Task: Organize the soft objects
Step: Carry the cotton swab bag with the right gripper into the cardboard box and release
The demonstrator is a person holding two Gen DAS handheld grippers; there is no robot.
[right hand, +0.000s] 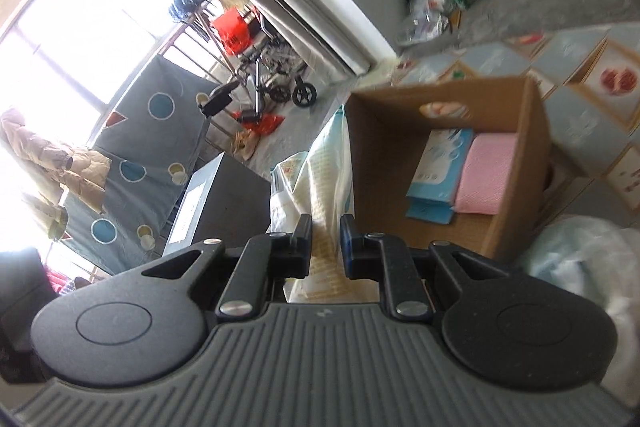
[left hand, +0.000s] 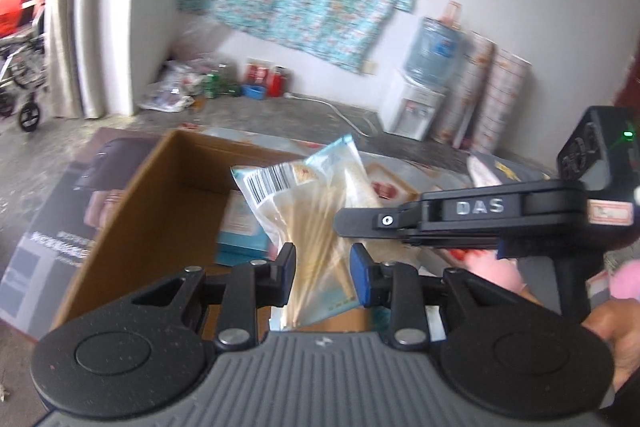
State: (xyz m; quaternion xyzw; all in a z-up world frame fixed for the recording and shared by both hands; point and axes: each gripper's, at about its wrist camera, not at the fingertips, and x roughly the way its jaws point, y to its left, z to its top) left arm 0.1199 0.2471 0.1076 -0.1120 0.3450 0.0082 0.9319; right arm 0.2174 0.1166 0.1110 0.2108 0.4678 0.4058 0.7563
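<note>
Packet: a soft, clear plastic packet [left hand: 316,211] with pale yellow contents and a barcode label sits between both my tools, held above the open cardboard box [left hand: 160,195].
Long axis: in the left wrist view it runs from my fingertips up and away, with the barcode end tipped to the upper left and the sealed top corner at the far end; in the right wrist view the packet [right hand: 324,167] stands almost straight up from the pads.
Left gripper: my left gripper [left hand: 322,273] pinches the packet's near end, jaws a little apart with the plastic bunched between the blue pads.
Right gripper: my right gripper [right hand: 325,245] is pressed together on the same packet, a thin fold of it between the pads. From the left camera its black body comes in from the right, crossing the packet's side.
Box contents: a blue carton [right hand: 438,175] and a pink cloth [right hand: 488,179] lie flat, side by side, on the box floor; the pink one is next to the box's right wall as that camera shows it.
Edges: the box's near left wall rises just beside the packet; its top is open.
Open room: bare brown floor shows inside the box, in front of the carton and cloth.
Around: a water dispenser [left hand: 416,107] stands by the wall, well apart from the box, and patterned mats [right hand: 580,123] cover the ground around the box.
</note>
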